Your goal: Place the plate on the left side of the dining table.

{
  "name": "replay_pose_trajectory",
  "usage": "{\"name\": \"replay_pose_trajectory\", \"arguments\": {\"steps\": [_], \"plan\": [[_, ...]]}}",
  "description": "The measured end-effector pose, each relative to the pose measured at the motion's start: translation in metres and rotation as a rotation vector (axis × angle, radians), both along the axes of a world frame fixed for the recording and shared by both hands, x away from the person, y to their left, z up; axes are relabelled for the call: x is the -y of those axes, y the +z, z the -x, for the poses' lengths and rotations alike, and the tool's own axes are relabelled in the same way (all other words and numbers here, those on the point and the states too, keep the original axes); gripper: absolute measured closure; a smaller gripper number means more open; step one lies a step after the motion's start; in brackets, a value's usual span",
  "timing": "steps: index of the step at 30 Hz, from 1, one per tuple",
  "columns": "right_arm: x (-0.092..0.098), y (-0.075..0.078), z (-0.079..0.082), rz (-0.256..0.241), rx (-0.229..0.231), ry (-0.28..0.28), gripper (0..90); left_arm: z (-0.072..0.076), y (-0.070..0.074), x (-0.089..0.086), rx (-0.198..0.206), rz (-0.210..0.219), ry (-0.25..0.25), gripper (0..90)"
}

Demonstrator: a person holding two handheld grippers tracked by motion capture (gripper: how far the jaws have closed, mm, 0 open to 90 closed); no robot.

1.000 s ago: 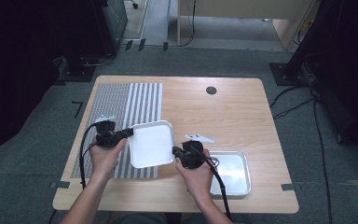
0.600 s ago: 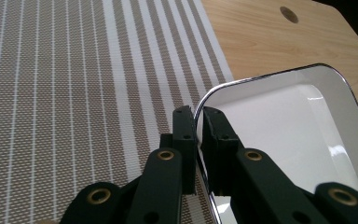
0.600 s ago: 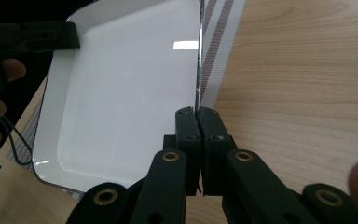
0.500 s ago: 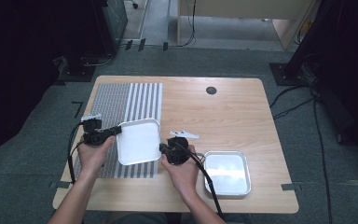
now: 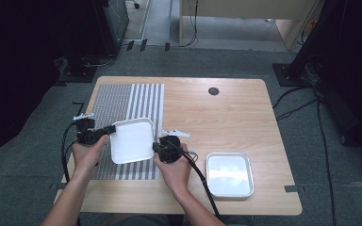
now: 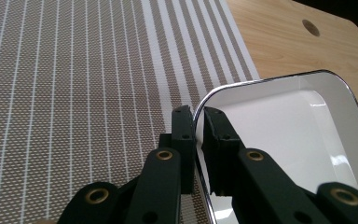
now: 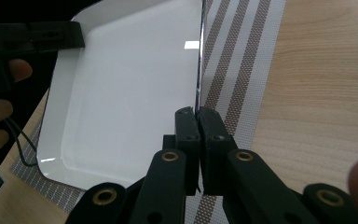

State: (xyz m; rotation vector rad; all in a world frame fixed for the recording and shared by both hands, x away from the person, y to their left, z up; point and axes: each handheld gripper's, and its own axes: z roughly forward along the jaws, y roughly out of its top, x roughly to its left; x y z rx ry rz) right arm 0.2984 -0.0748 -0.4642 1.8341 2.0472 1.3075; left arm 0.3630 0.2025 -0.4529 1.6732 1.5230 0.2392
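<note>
White tray (image 5: 132,140) between hand-held grippers

Both forearms are reaching in from the near side. The left hand-held gripper (image 5: 107,129) is pointing right with its jaws pinched nearly together, while the right hand-held gripper (image 5: 156,147) is pointing left, its jaws pressed together.

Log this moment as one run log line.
white tray held over striped mat | left gripper shut on rim | right gripper shut on opposite rim | second tray on table
</note>
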Motion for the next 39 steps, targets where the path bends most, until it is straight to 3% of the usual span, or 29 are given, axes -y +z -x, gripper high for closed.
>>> {"name": "replay_pose_trajectory", "arguments": {"steps": [9,19,28,37,39], "plan": [[-0.014,-0.006,-0.011,-0.005,-0.004,-0.01,88.9,-0.012,-0.001,-0.008,-0.004,-0.014,0.017,83.2],[-0.03,-0.007,-0.026,-0.012,-0.021,-0.024,88.5,-0.035,-0.005,-0.018,-0.024,-0.022,0.045,81.5],[-0.042,-0.02,-0.044,-0.005,-0.045,-0.042,88.5,-0.054,-0.014,-0.021,-0.049,-0.056,0.06,80.7],[-0.049,-0.033,-0.059,0.003,-0.064,-0.068,88.8,-0.072,-0.019,-0.021,-0.064,-0.062,0.072,79.8],[-0.049,-0.034,-0.062,-0.004,-0.069,-0.075,88.8,-0.079,-0.022,-0.021,-0.063,-0.038,0.077,79.7]]}}
